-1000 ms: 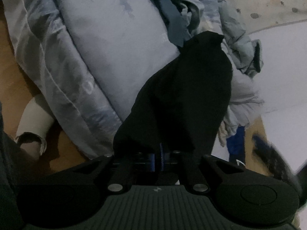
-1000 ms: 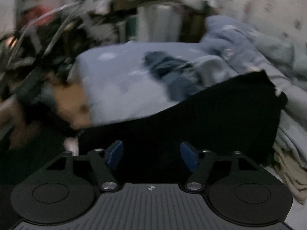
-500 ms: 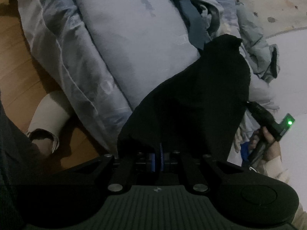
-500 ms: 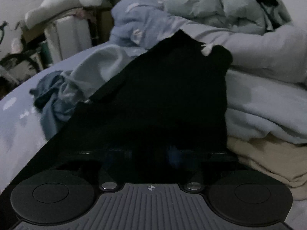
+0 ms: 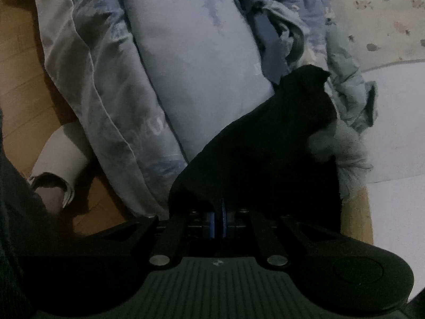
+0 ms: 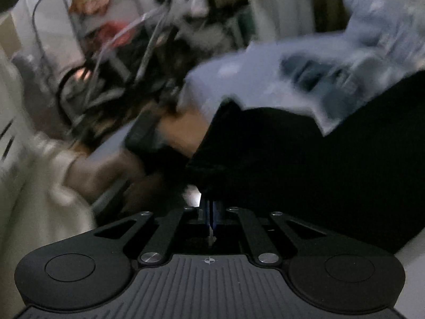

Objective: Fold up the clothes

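A black garment (image 5: 268,143) lies over the blue bedding (image 5: 191,61). My left gripper (image 5: 218,220) is shut on its near edge, and the cloth drapes away to the upper right. In the blurred right wrist view the same black garment (image 6: 318,164) fills the right half. My right gripper (image 6: 209,215) is shut on an edge of it, with the blue pads pressed together.
A heap of blue and grey clothes (image 5: 279,26) lies at the back of the bed. Wooden floor (image 5: 18,79) and a cream sleeve (image 5: 58,159) show at the left. A cluttered rack with wires (image 6: 119,61) stands at the left in the right wrist view.
My right gripper went from open to shut on the black garment and swung quickly left. The left gripper stayed shut on the garment. The other gripper's hand has left the left wrist view.
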`<state>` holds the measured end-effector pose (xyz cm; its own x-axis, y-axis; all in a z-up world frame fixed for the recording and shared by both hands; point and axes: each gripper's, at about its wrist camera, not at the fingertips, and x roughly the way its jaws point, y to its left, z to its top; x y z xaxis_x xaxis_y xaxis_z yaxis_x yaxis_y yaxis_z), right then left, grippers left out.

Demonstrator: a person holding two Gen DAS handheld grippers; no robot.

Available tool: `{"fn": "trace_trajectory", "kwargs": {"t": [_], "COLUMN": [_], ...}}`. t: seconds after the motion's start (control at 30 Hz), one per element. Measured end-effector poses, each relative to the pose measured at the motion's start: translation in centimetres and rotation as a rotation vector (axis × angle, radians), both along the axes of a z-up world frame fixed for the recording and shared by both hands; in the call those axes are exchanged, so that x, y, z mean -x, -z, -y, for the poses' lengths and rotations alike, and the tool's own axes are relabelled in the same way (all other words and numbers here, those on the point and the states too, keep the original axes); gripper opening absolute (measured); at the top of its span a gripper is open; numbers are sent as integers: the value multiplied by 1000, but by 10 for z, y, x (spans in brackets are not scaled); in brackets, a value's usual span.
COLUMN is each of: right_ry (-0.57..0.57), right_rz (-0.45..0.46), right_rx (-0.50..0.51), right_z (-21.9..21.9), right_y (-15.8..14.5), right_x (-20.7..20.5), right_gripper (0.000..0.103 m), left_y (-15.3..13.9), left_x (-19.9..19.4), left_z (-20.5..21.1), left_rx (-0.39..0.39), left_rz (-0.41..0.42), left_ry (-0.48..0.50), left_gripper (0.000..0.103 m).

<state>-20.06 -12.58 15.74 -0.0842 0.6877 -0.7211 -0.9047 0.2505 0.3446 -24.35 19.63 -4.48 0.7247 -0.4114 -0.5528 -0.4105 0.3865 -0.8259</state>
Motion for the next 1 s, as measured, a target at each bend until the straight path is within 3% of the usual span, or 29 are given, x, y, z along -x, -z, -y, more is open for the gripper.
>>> {"fn": "trace_trajectory", "kwargs": {"t": [0.13, 0.27, 0.53, 0.63, 0.7, 0.83, 1.0], "right_ry": [71, 268, 922, 1073, 1107, 1121, 916], "right_rz": [-51, 34, 424, 577, 632, 636, 528], "right_rx": [40, -29, -401, -442, -420, -388, -358], "right_z": [6, 12, 76, 93, 96, 93, 57], "right_y": [4, -18, -140, -167, -174, -171, -146], "right_x": [21, 2, -40, -33, -29, -22, -6], "right_gripper": [3, 3, 3, 3, 3, 3, 3], "left_y": [-1, -2, -9, -13, -16, -20, -21], "left_x": [4, 2, 5, 9, 9, 10, 12], "left_z": [1, 1, 2, 1, 2, 1, -8], "left_rx": [8, 26, 58, 62, 62, 66, 79], "left_rz": [26, 38, 106, 142, 163, 202, 216], "left_ry": [5, 6, 19, 21, 25, 30, -2], "left_gripper": [13, 13, 10, 7, 7, 7, 7]}}
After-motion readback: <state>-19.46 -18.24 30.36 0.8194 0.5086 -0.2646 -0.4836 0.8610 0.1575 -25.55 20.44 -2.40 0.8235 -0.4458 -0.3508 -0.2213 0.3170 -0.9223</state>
